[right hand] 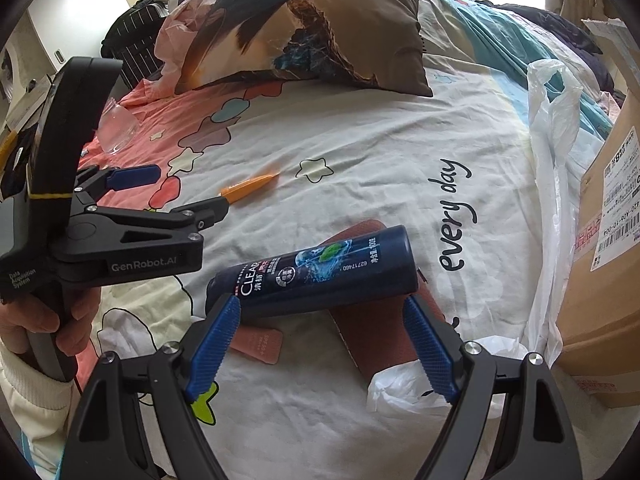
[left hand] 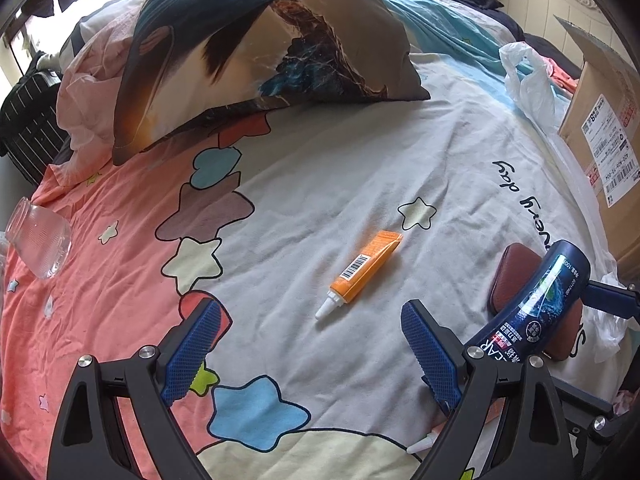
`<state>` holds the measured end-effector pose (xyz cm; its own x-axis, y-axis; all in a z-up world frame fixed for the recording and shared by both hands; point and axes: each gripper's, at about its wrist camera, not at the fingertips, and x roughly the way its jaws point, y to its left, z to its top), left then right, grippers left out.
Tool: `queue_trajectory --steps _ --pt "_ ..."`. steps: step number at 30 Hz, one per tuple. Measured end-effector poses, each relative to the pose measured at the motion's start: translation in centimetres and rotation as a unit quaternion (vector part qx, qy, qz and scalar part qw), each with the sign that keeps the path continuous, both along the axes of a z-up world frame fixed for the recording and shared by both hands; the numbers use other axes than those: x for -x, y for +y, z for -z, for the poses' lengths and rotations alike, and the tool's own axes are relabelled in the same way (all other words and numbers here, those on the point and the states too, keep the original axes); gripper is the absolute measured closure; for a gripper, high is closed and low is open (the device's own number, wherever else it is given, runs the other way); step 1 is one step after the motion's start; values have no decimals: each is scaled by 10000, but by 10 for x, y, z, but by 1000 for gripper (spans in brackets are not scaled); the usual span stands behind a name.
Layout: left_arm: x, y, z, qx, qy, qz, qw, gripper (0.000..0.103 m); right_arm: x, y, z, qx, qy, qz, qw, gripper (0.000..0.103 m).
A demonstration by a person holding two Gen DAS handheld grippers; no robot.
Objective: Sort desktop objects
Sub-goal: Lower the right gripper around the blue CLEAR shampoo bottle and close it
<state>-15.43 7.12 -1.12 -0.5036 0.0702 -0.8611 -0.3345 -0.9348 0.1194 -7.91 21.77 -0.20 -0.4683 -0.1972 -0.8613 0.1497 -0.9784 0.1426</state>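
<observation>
A dark blue shampoo bottle [right hand: 320, 276] hangs lengthwise between the pads of my right gripper [right hand: 322, 306], one pad at the cap end and one at the base, so it is shut on it. The bottle [left hand: 536, 300] is tilted above a brown case [right hand: 384, 344] on the bedsheet. An orange tube [left hand: 366, 268] with a white nozzle lies on the sheet just ahead of my left gripper [left hand: 312, 312], which stands open with nothing between its fingers. In the right wrist view the left gripper [right hand: 180, 190] points at the orange tube [right hand: 250, 188], held by a hand [right hand: 32, 320].
A clear glass jar [left hand: 38, 240] lies on the pink part of the sheet at far left. A printed pillow [left hand: 256, 48] sits at the back. A cardboard box [right hand: 604, 240] and a white plastic bag [right hand: 552, 152] stand on the right. A pink tube [right hand: 260, 344] lies under the bottle.
</observation>
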Motion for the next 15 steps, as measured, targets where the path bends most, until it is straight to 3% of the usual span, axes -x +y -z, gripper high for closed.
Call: queue_trajectory --steps 15 --pt "18 1 16 211 -11 -125 9997 9 9 1 6 48 -19 -26 10000 22"
